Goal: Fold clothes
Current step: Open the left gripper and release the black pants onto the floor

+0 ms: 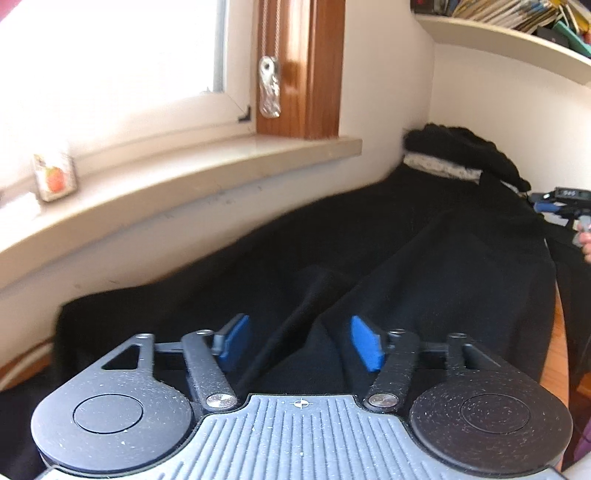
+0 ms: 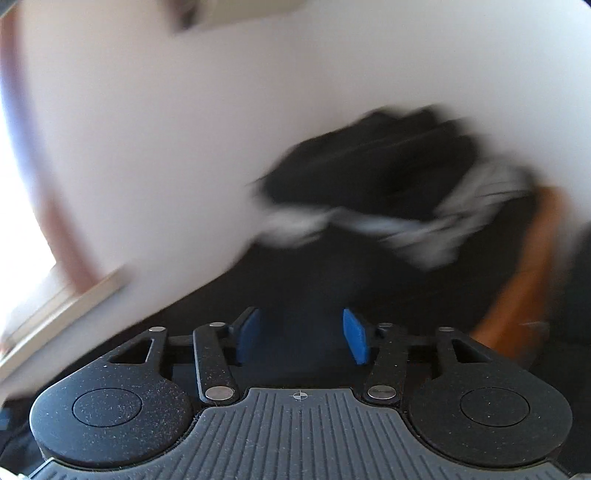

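Note:
A black garment [image 1: 424, 251] lies spread along the wall on a wooden table [image 1: 559, 354]. One raised fold [image 1: 295, 321] of it runs toward me. My left gripper [image 1: 301, 341] hangs just over the near end of that fold, its blue pads [image 1: 236, 341] wide apart and off the cloth: it is open. In the blurred right wrist view, my right gripper [image 2: 301, 334] is open too, above dark fabric [image 2: 306, 280], with nothing pinched. From the left wrist view the right gripper [image 1: 561, 201] shows far right, held by a hand [image 1: 587, 251].
A heap of black and white clothes [image 1: 458, 155] [image 2: 369, 181] sits in the back corner against the wall. A stone windowsill [image 1: 184, 184] with a small box [image 1: 55, 177] runs along the left. A shelf of books [image 1: 517, 22] hangs at the upper right.

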Demonstrator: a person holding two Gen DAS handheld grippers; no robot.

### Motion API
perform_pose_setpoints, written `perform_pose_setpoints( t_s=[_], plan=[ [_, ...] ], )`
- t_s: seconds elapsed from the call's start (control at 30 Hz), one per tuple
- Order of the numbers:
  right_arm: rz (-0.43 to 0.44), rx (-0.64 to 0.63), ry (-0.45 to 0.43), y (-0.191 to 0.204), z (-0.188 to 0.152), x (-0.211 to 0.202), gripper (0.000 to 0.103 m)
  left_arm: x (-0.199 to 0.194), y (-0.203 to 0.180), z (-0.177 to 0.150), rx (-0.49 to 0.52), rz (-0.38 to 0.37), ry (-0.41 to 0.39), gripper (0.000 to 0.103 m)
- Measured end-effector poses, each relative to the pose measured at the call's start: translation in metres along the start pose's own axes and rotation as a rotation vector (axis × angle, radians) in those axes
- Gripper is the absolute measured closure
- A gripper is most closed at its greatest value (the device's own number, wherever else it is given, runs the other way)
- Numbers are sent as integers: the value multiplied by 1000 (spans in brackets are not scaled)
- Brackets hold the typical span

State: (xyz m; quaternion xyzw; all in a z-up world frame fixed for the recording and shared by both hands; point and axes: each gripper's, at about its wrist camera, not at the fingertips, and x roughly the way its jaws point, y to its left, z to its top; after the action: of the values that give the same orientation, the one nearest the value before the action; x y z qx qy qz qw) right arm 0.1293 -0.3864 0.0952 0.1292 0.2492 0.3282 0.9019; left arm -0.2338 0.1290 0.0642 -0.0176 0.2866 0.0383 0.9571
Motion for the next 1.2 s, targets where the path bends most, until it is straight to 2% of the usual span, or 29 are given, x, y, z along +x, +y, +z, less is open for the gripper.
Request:
perform_pose_setpoints(
  t_s=[0.1,0.23,0.37,0.53,0.63,0.8,0.93,1.03,1.2],
  plan=[
    [95,-122,69,54,-16,28,39,-12,13,-5,-4,38,3,30],
    [214,-262,169,118,-43,58,29,-15,33,-13,-21,88,33,28],
    [307,-436,235,169,-64,77,27,-7,51,-20,-54,121,57,28],
    [355,-635,270,213,-75,84,21,15,60,-29,-76,118,101,27],
    [418,-672,288,224,-73,92,14,16,66,-33,-99,104,91,27],
    [480,-677,313,231,-69,123,11,20,67,-34,-84,110,97,24],
    [509,-679,395,226,-71,140,9,21,70,-35,-92,109,98,21],
    [526,-722,418,229,-72,142,3,22,69,-36,-100,155,110,17],
    [539,-743,432,224,-75,130,0,10,60,-37,-157,256,110,16]
  ],
)
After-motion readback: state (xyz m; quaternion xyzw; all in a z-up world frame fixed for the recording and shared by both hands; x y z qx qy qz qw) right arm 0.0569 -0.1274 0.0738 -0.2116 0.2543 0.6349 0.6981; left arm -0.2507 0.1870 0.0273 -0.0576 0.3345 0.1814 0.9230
